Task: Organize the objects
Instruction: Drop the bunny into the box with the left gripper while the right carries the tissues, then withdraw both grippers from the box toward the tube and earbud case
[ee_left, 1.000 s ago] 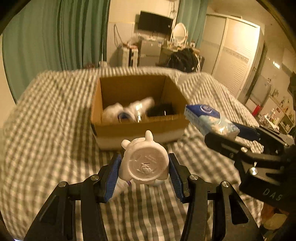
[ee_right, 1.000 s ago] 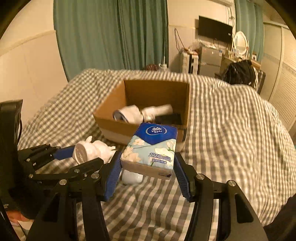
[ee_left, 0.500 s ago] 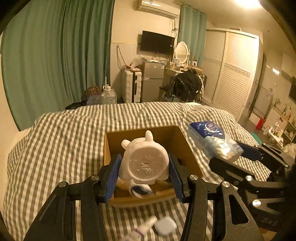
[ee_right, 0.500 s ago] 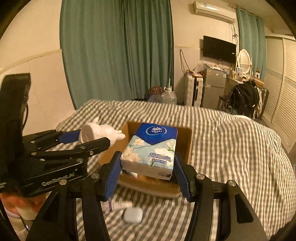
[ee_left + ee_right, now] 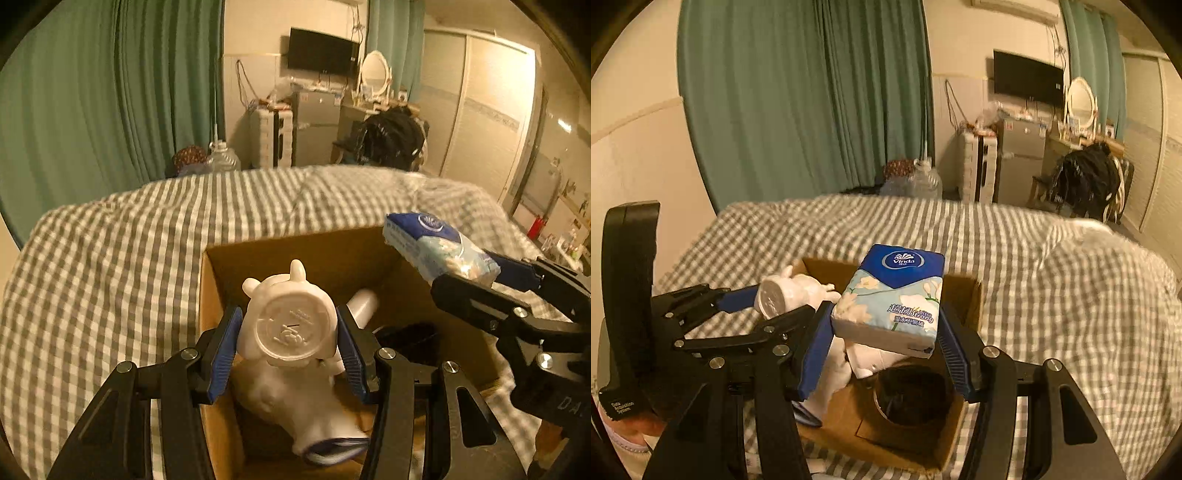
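— Which way does the white figurine point(image 5: 290, 325) point?
— Its round base faces the left camera and its ears point away, so the long axis runs along the left gripper point(image 5: 288, 349), whose fingers clamp it on both sides above the cardboard box point(image 5: 212, 280).
— And the Vinda tissue pack point(image 5: 892, 299)?
— Blue end away from the right camera, long axis forward, pinched between the fingers of the right gripper point(image 5: 882, 354) over the box's right half.
— What's inside?
— A white bottle point(image 5: 364, 301) near the middle and something dark point(image 5: 910, 395) toward the near right corner, hard to identify. The box sits on the gingham bed point(image 5: 110, 258); its near edge is hidden.
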Tool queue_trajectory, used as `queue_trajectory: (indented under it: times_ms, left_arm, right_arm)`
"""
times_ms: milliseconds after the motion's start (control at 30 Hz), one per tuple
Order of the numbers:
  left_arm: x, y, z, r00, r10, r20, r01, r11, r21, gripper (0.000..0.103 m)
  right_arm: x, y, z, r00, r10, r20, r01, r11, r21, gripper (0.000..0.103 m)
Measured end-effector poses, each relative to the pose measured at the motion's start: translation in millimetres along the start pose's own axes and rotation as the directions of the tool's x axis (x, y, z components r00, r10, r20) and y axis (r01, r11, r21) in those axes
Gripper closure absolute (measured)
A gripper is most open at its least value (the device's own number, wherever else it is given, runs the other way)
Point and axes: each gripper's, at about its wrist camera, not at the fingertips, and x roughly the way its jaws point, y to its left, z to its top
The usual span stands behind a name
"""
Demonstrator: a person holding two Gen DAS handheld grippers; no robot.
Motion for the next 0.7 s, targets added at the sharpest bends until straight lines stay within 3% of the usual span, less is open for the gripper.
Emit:
queue_trajectory:
  times_ms: [167,300,333,400,700]
  left_arm:
    - [15,0,-13,0.999,0.02,-0.028,-0.019,1.0,0.011,0.051]
    - [-2,-3,-18,0.999,0.037,0.005,-0.037,0.999,-0.01,0.045]
    - [-9,-2,-22,0.999,0.038,0.015,-0.038,0.999,-0.018,0.033]
    - [-29,-1,-29,0.997,0.057,0.05,-0.055,0.997,-0.045,0.02]
    - [-105,4,-61,0.99,0.072,0.118,-0.059,0.992,-0.111,0.014]
  right_arm:
    - [34,-8,-24,0.999,0.002,-0.043,0.0,0.999,0.041,0.046]
    - [36,-11,-29,0.998,0.001,-0.062,0.003,0.998,0.055,0.044]
    - [31,-12,-31,0.999,0.002,-0.054,0.001,0.998,0.063,0.038]
    - [16,-13,-34,1.0,0.003,-0.021,-0.001,0.996,0.084,0.032]
    - [-57,-6,-61,0.998,-0.046,0.045,0.042,0.995,0.089,0.032]
